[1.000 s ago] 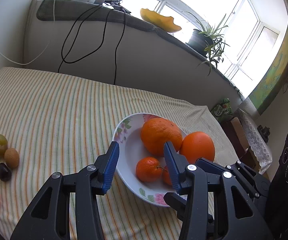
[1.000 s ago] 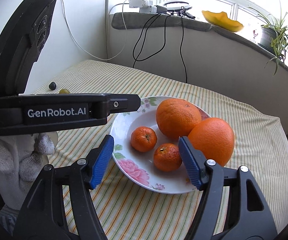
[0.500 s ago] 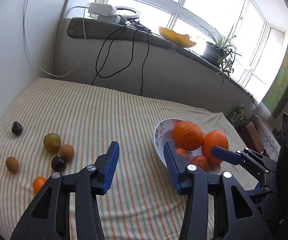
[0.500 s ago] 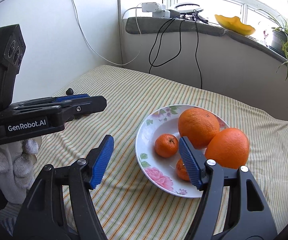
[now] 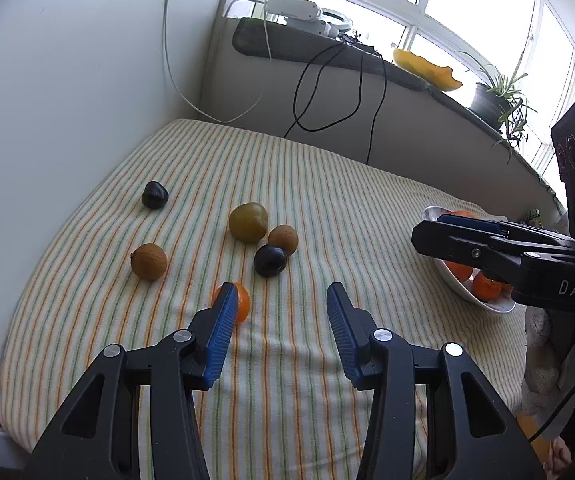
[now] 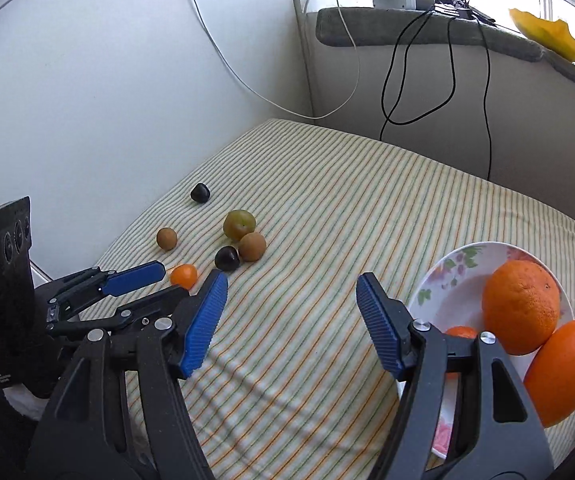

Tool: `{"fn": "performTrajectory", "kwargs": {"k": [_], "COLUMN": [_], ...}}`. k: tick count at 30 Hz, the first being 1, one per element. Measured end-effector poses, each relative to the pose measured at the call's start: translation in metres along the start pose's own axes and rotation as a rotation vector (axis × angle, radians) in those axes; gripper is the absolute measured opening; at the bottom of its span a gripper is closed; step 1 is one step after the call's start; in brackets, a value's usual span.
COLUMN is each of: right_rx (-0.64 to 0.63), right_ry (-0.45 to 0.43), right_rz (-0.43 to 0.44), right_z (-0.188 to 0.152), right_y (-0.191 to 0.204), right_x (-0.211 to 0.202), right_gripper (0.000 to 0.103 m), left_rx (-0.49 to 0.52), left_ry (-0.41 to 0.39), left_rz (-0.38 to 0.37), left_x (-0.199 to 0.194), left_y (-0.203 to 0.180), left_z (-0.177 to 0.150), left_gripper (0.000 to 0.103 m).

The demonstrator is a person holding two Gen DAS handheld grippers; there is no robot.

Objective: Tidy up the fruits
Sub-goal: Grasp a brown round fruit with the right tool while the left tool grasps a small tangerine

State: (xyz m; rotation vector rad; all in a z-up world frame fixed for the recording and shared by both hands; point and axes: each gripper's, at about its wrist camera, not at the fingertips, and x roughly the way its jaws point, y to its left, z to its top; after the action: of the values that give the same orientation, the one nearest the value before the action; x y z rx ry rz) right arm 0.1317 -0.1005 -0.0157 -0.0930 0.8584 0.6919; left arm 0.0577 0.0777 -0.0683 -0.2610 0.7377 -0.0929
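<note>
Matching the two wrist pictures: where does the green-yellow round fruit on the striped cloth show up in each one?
Left wrist: the green-yellow fruit sits left of centre, above the left gripper.
Right wrist: the same fruit lies centre-left, beyond the right gripper.
Shared landmark: the brown fruit and dark plum beside it.
</note>
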Motion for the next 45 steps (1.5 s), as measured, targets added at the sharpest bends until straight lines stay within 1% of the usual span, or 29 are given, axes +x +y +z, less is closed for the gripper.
{"fn": "performTrajectory", "kwargs": {"k": [7,13,16,22,26,29,32,35,36,38,45], "right_rx": [0.053,0.078,0.093,0.159,0.160,0.158,0.189,0.196,0.196,0.206,0.214], "right_ry": [0.069,0.136,0.168,0.211,0.231,0.243,0.249,0.249,0.248,0.246,0.220], "right_rz": [0.081,0.104,0.114,0.160,0.168,0.168,0.186,0.186,0.184,0.192,0.192], "right_z": [0.019,0.030,0.033,0.036,0.036,0.036,0.036,0.036,0.037,0.037,0.037], "right_y": [0.009,0.015,0.016,0.012,0.015,0.019,0.015,0.013,0.013,0.010,0.006], "right_x": [0.041,0.078,0.095,0.117,0.125,0.132,0.135,0.135,0.134,0.132,0.121], "right_gripper": [0.054,0.045,0.042,0.041,0.041,0.038,0.036,0.032,0.027,0.026,0.026], "left_rx": [-0.018,-0.032,-0.034,-0.032,-0.026,-0.033,-0.032,-0.024,-0.023,-0.019,-0.025], "left_ry": [0.021,0.039,0.042,0.048,0.056,0.057,0.057,0.057,0.056,0.056,0.047], "left_rz": [0.018,0.014,0.011,0.012,0.010,0.011,0.015,0.020,0.019,0.016,0.011], "left_x": [0.009,0.018,0.021,0.027,0.031,0.031,0.030,0.029,0.029,0.029,0.031], "left_y": [0.016,0.025,0.028,0.031,0.030,0.032,0.033,0.032,0.032,0.031,0.029], "left_z": [-0.005,-0.007,-0.008,-0.008,-0.007,-0.008,-0.009,-0.011,-0.011,-0.012,-0.011], "left_gripper": [0.045,0.045,0.045,0.044,0.044,0.040,0.036,0.030,0.027,0.023,0.022]}}
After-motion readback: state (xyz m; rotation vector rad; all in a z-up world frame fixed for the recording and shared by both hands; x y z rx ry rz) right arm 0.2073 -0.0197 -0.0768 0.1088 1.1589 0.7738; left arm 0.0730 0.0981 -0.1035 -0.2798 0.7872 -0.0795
